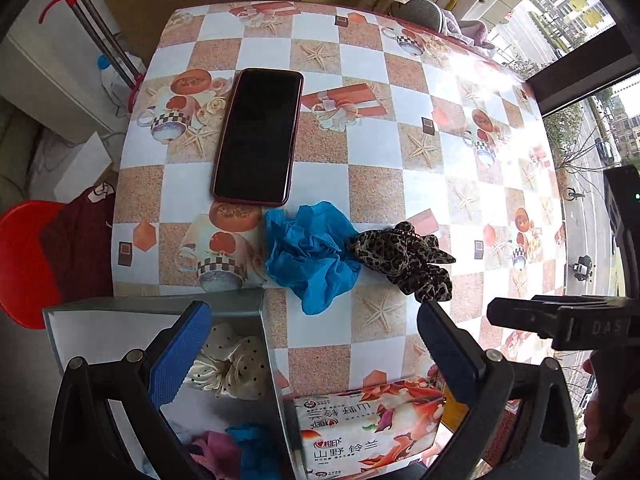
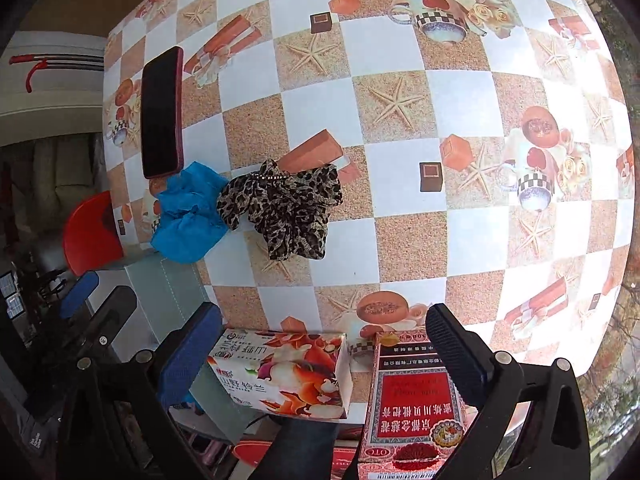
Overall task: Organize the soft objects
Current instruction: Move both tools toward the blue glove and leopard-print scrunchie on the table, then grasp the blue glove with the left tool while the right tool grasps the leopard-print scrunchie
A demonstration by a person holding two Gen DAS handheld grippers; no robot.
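Observation:
A blue scrunchie (image 1: 310, 254) and a leopard-print scrunchie (image 1: 404, 258) lie side by side on the checkered table; both also show in the right wrist view, the blue one (image 2: 188, 210) and the leopard one (image 2: 284, 210). A grey box (image 1: 256, 300) at the near left holds a cream dotted scrunchie (image 1: 232, 364), a pink one (image 1: 216, 448) and a blue one (image 1: 252, 446). My left gripper (image 1: 316, 352) is open and empty, above the box edge and the table. My right gripper (image 2: 324, 348) is open and empty, short of the leopard scrunchie.
A dark phone (image 1: 258, 136) lies beyond the blue scrunchie. A floral tissue pack (image 2: 280, 372) and a red medicine box (image 2: 412, 404) sit at the near table edge. A red stool (image 1: 24, 260) stands left of the table. A window is at the right.

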